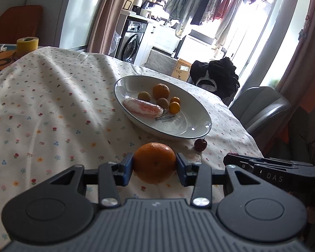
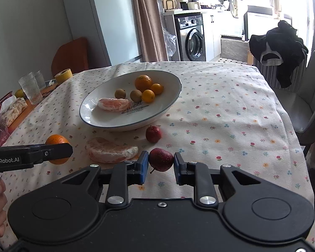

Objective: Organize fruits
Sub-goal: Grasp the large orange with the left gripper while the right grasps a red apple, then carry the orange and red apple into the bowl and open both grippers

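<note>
fruits are partly sorted already: we are seeing the white plate (image 2: 174, 84) carrying a large orange (image 2: 143, 82), two small yellow-orange fruits (image 2: 148, 95), two brownish round fruits (image 2: 135, 95) and one wrapped peeled citrus piece (image 2: 113, 104). we are clamping another orange (image 1: 154, 163) in the left gripper (image 1: 154, 166), its blue pads pressing on both sides, near the plate's closer rim. we are clenching the right gripper (image 2: 161, 160) on a small dark red fruit (image 2: 161, 159), just beside the plate's near edge.

what we are judging as left: both held fruits are not yet in the plate, a second small red fruit (image 2: 153, 134) is lying on the floral tablecloth (image 2: 220, 109) just beside the plate, and a second wrapped peeled citrus piece (image 2: 110, 150) is lying on the cloth between the two grippers. so we are reckoning roughly half of the fruit is gathered, with four pieces to go, two of them already in hand. the plate is showing bare room at its near side for them.
</note>
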Tool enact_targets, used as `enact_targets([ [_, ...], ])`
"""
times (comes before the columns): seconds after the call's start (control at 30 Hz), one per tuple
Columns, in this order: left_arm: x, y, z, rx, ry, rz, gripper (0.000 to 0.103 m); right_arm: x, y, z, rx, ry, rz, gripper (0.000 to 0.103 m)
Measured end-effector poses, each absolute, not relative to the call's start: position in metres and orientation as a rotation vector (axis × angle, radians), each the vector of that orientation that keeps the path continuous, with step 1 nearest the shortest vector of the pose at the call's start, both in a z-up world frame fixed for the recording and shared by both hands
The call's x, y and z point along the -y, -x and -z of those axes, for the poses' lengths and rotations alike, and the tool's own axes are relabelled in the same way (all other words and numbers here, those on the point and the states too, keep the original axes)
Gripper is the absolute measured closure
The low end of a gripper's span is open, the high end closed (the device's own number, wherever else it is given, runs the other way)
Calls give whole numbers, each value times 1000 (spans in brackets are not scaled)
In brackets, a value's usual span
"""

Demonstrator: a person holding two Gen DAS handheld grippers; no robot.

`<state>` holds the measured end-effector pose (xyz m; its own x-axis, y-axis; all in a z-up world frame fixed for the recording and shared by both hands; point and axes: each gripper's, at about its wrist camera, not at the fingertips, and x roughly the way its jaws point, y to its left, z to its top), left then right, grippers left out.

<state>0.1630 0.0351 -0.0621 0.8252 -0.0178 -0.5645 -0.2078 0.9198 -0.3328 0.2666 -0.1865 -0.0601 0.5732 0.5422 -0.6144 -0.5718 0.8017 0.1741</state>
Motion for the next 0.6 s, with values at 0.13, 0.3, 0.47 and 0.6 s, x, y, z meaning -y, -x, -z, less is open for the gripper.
enact_targets([
  [0.13, -45, -160, 62, -591, 409, -115, 62, 174, -264, 55, -693, 57, -669, 79],
  [0.3, -52, -163, 59, -581, 409, -123, 62, 163, -261, 51, -679, 61, -681, 79],
  [0.47, -55, -174, 50, -566, 399, -124, 62, 158, -263, 47, -661, 45, -688, 79],
  [0.6, -55, -185, 42, -551, 394, -126, 62, 155, -267, 42, -646, 34, -698, 79],
])
